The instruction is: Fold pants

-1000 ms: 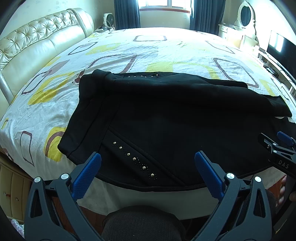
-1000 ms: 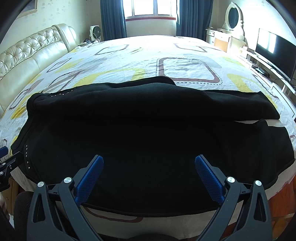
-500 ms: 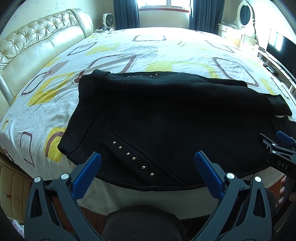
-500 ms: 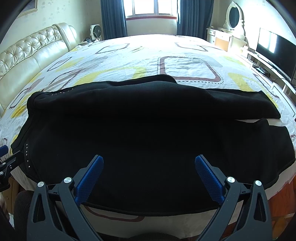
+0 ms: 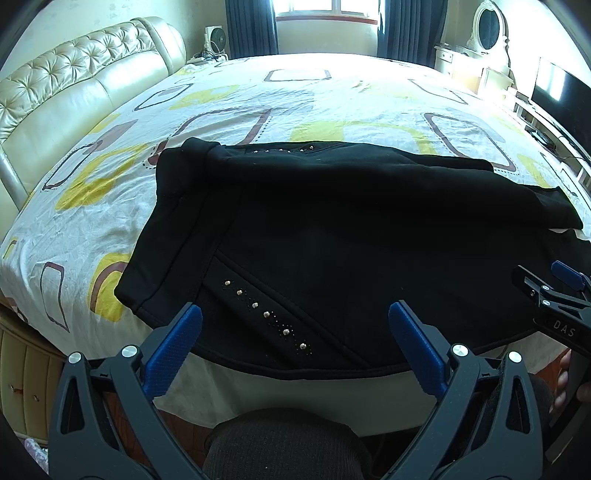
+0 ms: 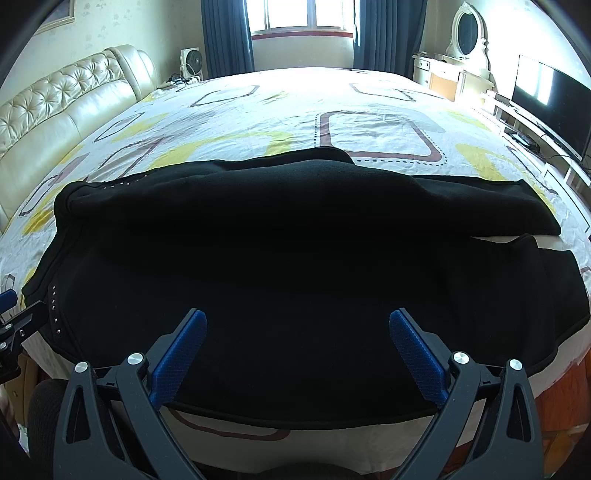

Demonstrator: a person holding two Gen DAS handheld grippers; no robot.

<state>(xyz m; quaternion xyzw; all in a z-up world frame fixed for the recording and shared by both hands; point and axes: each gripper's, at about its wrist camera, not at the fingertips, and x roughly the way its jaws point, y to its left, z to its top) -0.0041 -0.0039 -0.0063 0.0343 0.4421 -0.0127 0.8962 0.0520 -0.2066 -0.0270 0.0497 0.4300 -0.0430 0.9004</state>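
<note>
Black pants (image 5: 332, 236) lie spread across the near edge of the bed, waistband to the left, legs running right; they also fill the right wrist view (image 6: 295, 266). A row of metal studs (image 5: 264, 314) marks the near pocket. My left gripper (image 5: 295, 332) is open and empty, held just above the near hem by the studs. My right gripper (image 6: 297, 339) is open and empty over the near hem at mid-leg. The right gripper also shows at the right edge of the left wrist view (image 5: 554, 295).
The bed (image 5: 295, 96) has a white sheet with yellow and brown shapes. A tufted cream headboard (image 5: 74, 85) stands at left. A dresser with an oval mirror (image 6: 467, 33) and a TV (image 6: 550, 96) stand at right. A fan (image 6: 192, 61) stands by the window.
</note>
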